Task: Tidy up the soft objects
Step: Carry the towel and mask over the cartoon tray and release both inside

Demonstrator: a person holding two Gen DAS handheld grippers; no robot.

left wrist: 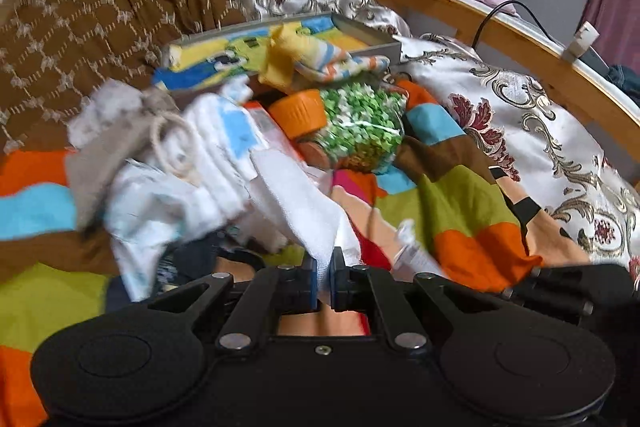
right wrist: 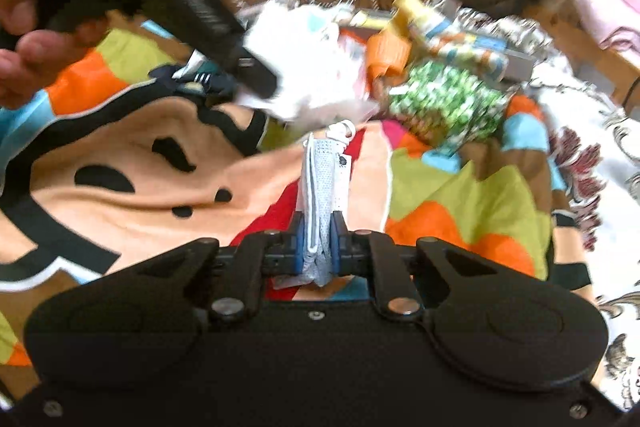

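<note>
2 grippers over a colourful blanket (left wrist: 464, 203), left gripper (left wrist: 324, 279) clamped on white cloth (left wrist: 296, 203), right gripper (right wrist: 320, 239) clamped on a folded pale mesh cloth (right wrist: 324, 183).

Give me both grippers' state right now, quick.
Left gripper: shut on a white terry cloth.
Right gripper: shut on a folded pale-blue mesh fabric piece.

One jar (left wrist: 352, 131), one tray (left wrist: 372, 41), two grippers (left wrist: 324, 279).
</note>
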